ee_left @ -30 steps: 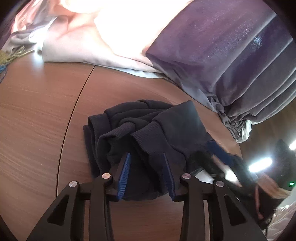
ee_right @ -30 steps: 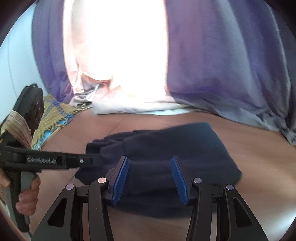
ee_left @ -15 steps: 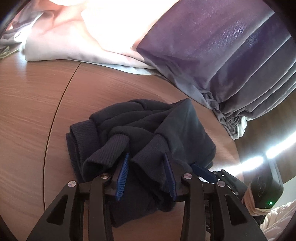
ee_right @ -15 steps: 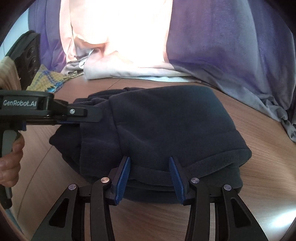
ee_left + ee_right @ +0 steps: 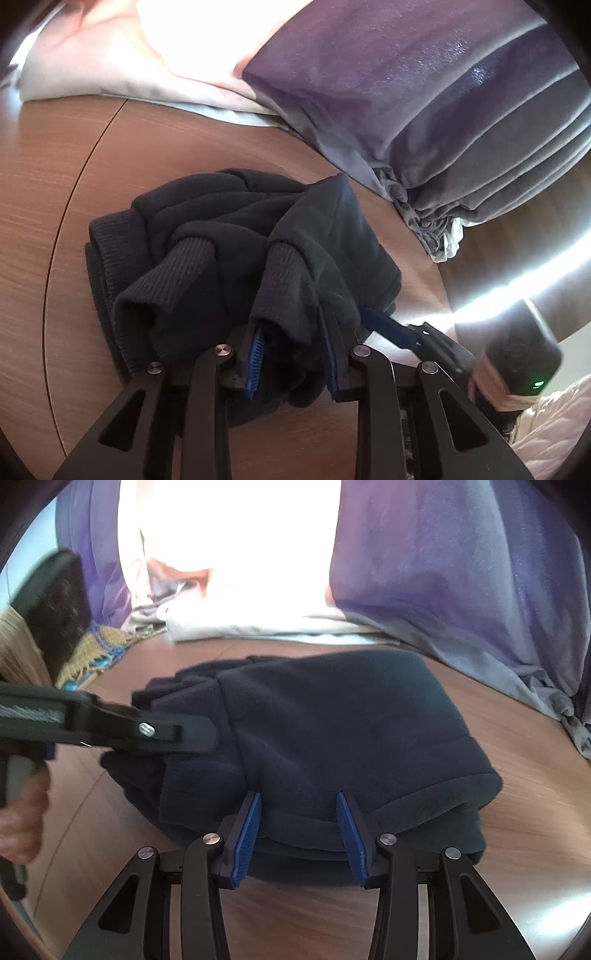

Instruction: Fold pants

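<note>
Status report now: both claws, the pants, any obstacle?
Left claw closing on a ribbed cuff. Right claw astride the folded edge. Dark pants bundled on the wooden table. Nothing in the way.

The left gripper (image 5: 293, 356) points downward, its jaws closing with a fold of dark cloth between the blue pads. In the right wrist view it reaches in level from the left, a blurred hand (image 5: 20, 823) around its grip. The right gripper (image 5: 300, 829) also tilts down, its blue-padded jaws partly apart with cloth between them.
</note>
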A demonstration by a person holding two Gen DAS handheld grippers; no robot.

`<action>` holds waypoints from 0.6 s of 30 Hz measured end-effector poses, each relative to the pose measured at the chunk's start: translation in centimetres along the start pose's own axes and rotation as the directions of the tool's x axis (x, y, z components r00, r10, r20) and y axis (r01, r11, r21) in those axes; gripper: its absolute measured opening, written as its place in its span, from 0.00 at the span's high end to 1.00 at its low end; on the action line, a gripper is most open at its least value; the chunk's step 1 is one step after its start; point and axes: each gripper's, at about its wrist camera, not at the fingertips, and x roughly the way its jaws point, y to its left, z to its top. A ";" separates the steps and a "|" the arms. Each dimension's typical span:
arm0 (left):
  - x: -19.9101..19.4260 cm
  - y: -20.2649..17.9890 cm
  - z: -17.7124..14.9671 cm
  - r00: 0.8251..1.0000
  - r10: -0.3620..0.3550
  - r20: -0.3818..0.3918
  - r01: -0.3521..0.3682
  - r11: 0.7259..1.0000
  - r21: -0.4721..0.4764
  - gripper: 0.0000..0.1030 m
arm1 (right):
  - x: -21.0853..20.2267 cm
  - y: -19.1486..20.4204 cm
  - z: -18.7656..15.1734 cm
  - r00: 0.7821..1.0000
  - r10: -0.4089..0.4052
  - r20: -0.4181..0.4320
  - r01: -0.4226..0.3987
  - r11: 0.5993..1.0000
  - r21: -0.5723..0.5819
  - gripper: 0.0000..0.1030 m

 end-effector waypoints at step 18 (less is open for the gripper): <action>-7.2 -7.1 1.7 0.971 0.148 0.186 -0.169 0.980 0.102 0.93 | -1.3 -5.3 -0.9 0.984 -0.176 0.001 0.175 0.977 0.126 0.58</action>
